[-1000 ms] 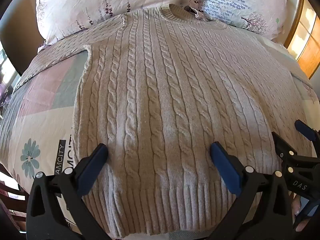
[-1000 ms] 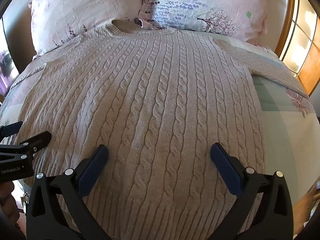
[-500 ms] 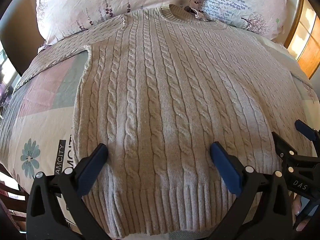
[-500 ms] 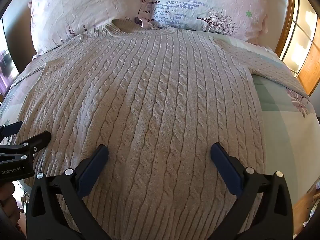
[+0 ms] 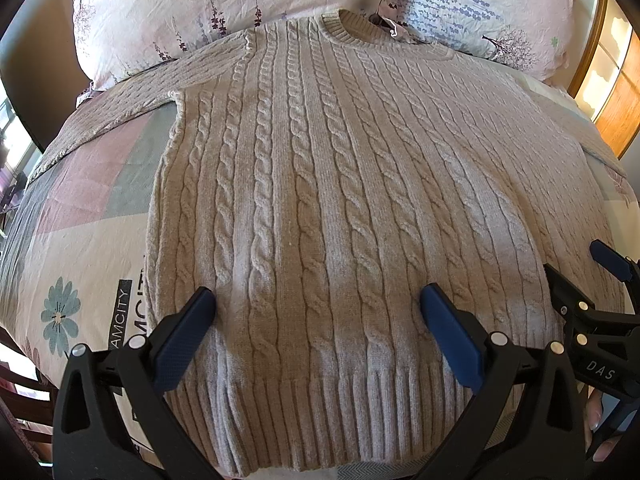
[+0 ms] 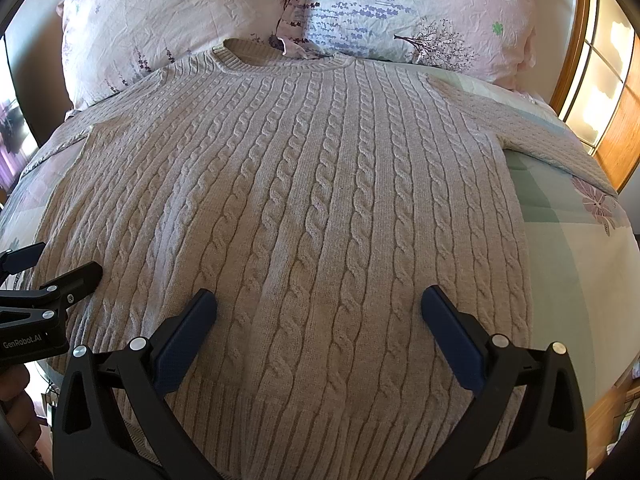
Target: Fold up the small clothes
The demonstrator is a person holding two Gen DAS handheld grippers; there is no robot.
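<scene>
A beige cable-knit sweater [image 5: 320, 184] lies flat and face up on the bed, collar toward the pillows, both sleeves spread out sideways; it also fills the right wrist view [image 6: 304, 208]. My left gripper [image 5: 318, 316] is open and empty, hovering above the sweater's lower left part near the ribbed hem. My right gripper [image 6: 320, 316] is open and empty above the lower right part. Each gripper shows at the edge of the other's view: the right one [image 5: 592, 280] and the left one [image 6: 52, 268].
Two floral pillows [image 6: 168, 20] [image 6: 420, 12] lie at the head of the bed. A patterned bedsheet [image 5: 80, 240] shows on both sides of the sweater. A wooden bed frame and window [image 6: 600, 80] stand at the right.
</scene>
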